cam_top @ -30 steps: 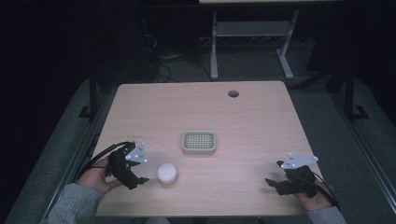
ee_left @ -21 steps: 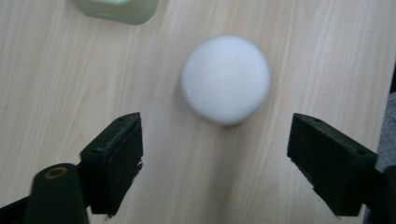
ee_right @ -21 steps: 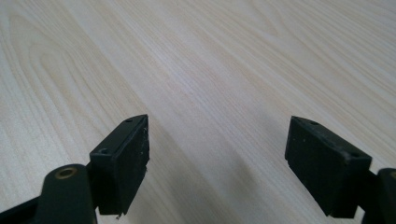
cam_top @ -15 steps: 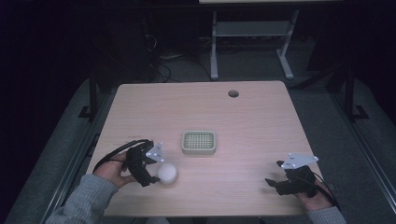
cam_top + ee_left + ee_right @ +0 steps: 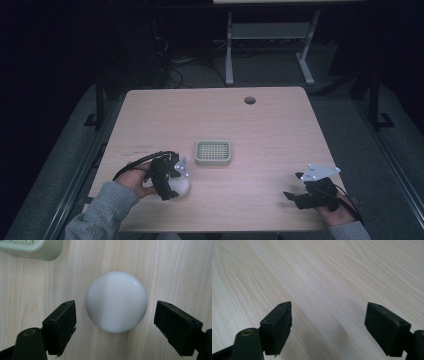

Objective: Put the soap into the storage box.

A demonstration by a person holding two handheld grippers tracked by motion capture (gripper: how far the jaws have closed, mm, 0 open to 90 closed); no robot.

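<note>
Near the counter's (image 5: 260,125) front left corner, the left hand-held gripper (image 5: 115,322) stands wide open astride a white ball (image 5: 116,301), untouched, likely smooth, slippery and prone to roll, best pinched across its widest middle.

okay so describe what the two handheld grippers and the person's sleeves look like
Both the left gripper and the right gripper are black, each with two blocky rectangular jaws bearing small screw holes, a brass-coloured ring at a jaw pivot, a grey three-cornered plate on top and a trailing black cable. The person's sleeves are grey knit.
</note>
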